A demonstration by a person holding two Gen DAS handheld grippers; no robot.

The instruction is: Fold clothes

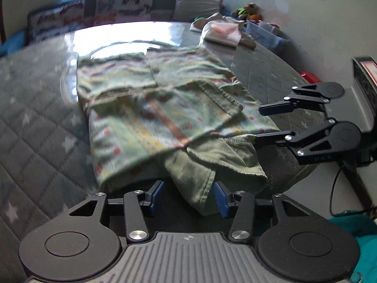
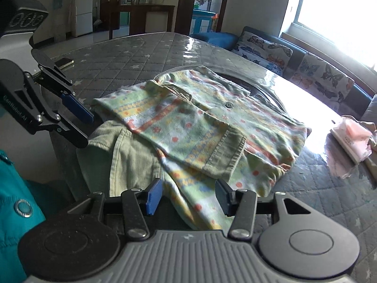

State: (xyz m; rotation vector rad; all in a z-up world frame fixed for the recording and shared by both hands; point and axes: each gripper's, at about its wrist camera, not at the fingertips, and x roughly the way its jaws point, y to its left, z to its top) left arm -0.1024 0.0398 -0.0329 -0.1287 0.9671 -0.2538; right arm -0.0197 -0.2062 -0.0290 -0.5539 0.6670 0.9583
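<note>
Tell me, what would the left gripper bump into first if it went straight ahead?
Most likely the plain green corduroy part of the patterned garment, which hangs over the table edge just ahead of the open left gripper. Depth is hard to judge.

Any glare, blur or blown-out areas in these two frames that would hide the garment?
Left wrist view: motion blur softens the patterned garment, and window glare whitens the glossy table cover behind it. Right wrist view: sharper; the window is blown out and glare washes the table beside the garment's far edge; the garment's pattern stays readable.
</note>
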